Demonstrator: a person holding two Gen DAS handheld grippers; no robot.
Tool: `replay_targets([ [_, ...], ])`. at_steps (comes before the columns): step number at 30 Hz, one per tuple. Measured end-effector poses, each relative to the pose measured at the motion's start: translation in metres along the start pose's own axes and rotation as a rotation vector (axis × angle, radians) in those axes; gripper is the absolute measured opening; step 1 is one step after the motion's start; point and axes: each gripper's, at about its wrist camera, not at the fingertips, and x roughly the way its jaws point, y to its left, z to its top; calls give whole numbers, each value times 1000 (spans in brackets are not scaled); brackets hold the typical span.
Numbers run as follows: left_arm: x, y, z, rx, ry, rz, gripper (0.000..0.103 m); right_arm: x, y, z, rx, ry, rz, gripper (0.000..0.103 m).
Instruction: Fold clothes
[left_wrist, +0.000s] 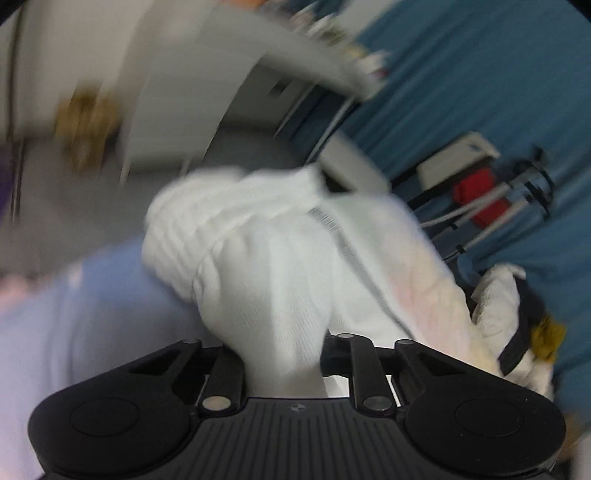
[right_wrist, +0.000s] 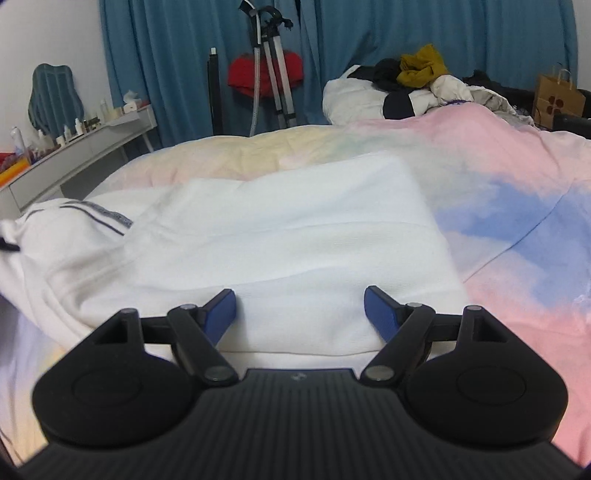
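Note:
A white garment (right_wrist: 280, 236) lies partly folded on the pastel bed cover (right_wrist: 517, 177), its striped collar end (right_wrist: 99, 218) at the left. My right gripper (right_wrist: 300, 306) is open, its blue pads (right_wrist: 221, 314) resting low over the garment's near edge, holding nothing. In the blurred, tilted left wrist view my left gripper (left_wrist: 284, 354) is shut on a bunch of the white garment (left_wrist: 273, 258), which rises lifted in front of the camera and hides the fingertips.
A pile of clothes (right_wrist: 417, 81) sits at the far end of the bed. A grey desk with bottles (right_wrist: 85, 147) stands at the left, a tripod (right_wrist: 273, 74) against the blue curtains (right_wrist: 406, 33), and a paper bag (right_wrist: 557, 99) at the far right.

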Motion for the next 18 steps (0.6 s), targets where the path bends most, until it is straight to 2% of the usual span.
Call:
replay_targets([
  [3, -27, -37, -9, 147, -110, -19, 16, -5, -2, 4, 18, 14, 7, 78],
  [5, -42, -70, -19, 255, -176, -36, 14, -10, -9, 7, 78, 24, 21, 78],
  [8, -68, -122, -41, 385, -245, -107, 13, -19, -21, 13, 174, 40, 30, 78],
  [10, -76, -161, -57, 424, -278, -157, 13, -32, -29, 15, 222, 24, 13, 78],
  [13, -90, -217, -99, 477, -309, -256, 13, -50, -46, 18, 285, -13, -4, 78],
  [18, -90, -298, -207, 647, -355, -393, 13, -72, -82, 27, 406, -90, -42, 78],
])
